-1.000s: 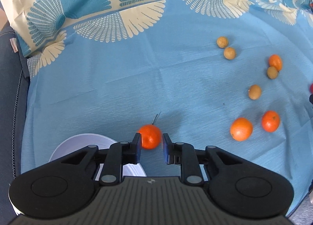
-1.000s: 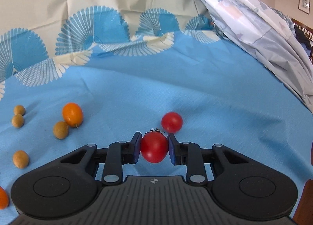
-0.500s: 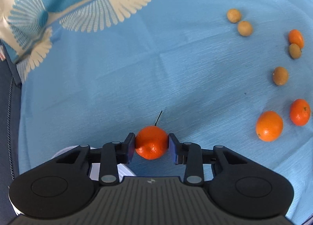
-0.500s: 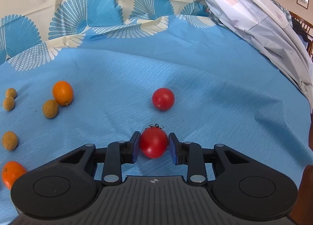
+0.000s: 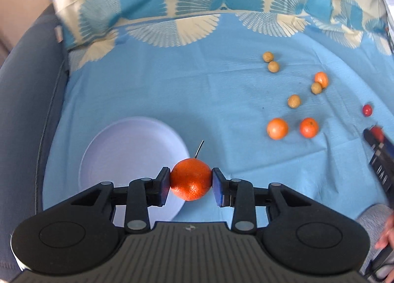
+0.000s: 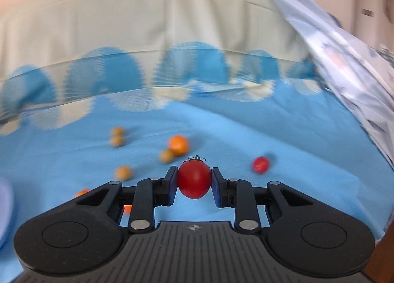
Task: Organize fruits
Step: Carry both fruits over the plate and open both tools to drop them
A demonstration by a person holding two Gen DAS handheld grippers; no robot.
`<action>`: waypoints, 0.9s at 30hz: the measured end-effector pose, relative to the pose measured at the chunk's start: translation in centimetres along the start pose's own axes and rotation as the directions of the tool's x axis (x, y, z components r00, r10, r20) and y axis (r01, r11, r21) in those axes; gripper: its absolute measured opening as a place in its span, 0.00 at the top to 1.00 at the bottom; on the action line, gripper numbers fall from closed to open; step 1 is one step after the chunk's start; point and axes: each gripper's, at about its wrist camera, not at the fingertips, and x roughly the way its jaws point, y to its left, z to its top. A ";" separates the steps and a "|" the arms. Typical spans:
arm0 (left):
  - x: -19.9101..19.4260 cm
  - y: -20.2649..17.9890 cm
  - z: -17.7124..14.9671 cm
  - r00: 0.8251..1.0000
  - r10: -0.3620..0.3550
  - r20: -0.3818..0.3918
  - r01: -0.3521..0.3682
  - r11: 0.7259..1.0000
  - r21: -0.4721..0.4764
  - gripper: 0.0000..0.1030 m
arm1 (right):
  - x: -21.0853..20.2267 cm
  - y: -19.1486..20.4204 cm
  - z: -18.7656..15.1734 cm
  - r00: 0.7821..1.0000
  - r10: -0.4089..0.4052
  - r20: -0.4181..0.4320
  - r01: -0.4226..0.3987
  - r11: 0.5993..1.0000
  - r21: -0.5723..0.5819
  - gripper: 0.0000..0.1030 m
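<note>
My left gripper [image 5: 191, 182] is shut on an orange mandarin [image 5: 191, 179] with a thin stem, held in the air at the right edge of a white plate [image 5: 128, 150]. My right gripper [image 6: 194, 180] is shut on a red cherry tomato [image 6: 194, 179] and holds it above the blue cloth; it also shows at the right edge of the left wrist view [image 5: 376, 135]. A second cherry tomato [image 6: 260, 164] lies on the cloth to its right.
On the blue cloth [image 5: 197, 86] lie two mandarins [image 5: 277, 128] [image 5: 308, 127], a third mandarin [image 5: 321, 79] and several small brown longans [image 5: 294, 101]. A patterned cloth wall [image 5: 197, 7] stands behind. A crumpled pale sheet [image 6: 357, 66] rises at the right.
Both grippers have lifted with their fruit. The left one has pulled back so the white plate shows under it. The right view has swung and is blurred.
</note>
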 end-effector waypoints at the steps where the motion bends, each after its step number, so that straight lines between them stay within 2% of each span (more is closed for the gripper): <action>1: -0.8 0.9 -0.8 1.000 0.010 0.005 -0.010 1.000 -0.022 0.61 | -1.3 1.1 -0.2 0.999 0.041 -0.011 -0.041 0.999 -0.020 0.71; 4: -3.0 3.5 -3.4 0.999 0.039 0.012 -0.038 0.996 -0.083 0.61 | -4.3 4.1 -0.7 0.987 0.148 -0.056 -0.151 0.987 -0.059 0.71; 7: -4.9 6.5 -5.6 0.999 0.042 0.027 -0.038 0.990 -0.136 0.61 | -6.9 8.0 -1.3 0.963 0.247 -0.103 -0.256 0.963 -0.080 0.71; 11: -6.6 9.8 -8.0 0.997 0.051 0.051 -0.040 0.979 -0.201 0.61 | -9.4 12.3 -1.8 0.936 0.328 -0.125 -0.344 0.927 -0.146 0.71; 15: -7.2 12.5 -9.1 0.997 0.047 0.060 -0.030 0.963 -0.268 0.61 | -11.4 15.5 -1.7 0.918 0.376 -0.127 -0.395 0.897 -0.198 0.71; 19: -7.4 14.2 -9.5 0.996 0.052 0.076 -0.028 0.955 -0.294 0.61 | -12.7 17.5 -1.5 0.904 0.408 -0.125 -0.426 0.875 -0.231 0.71; 27: -5.8 16.1 -8.5 0.996 0.051 0.077 -0.022 0.944 -0.328 0.61 | -11.8 20.9 -1.0 0.891 0.428 -0.148 -0.453 0.849 -0.271 0.71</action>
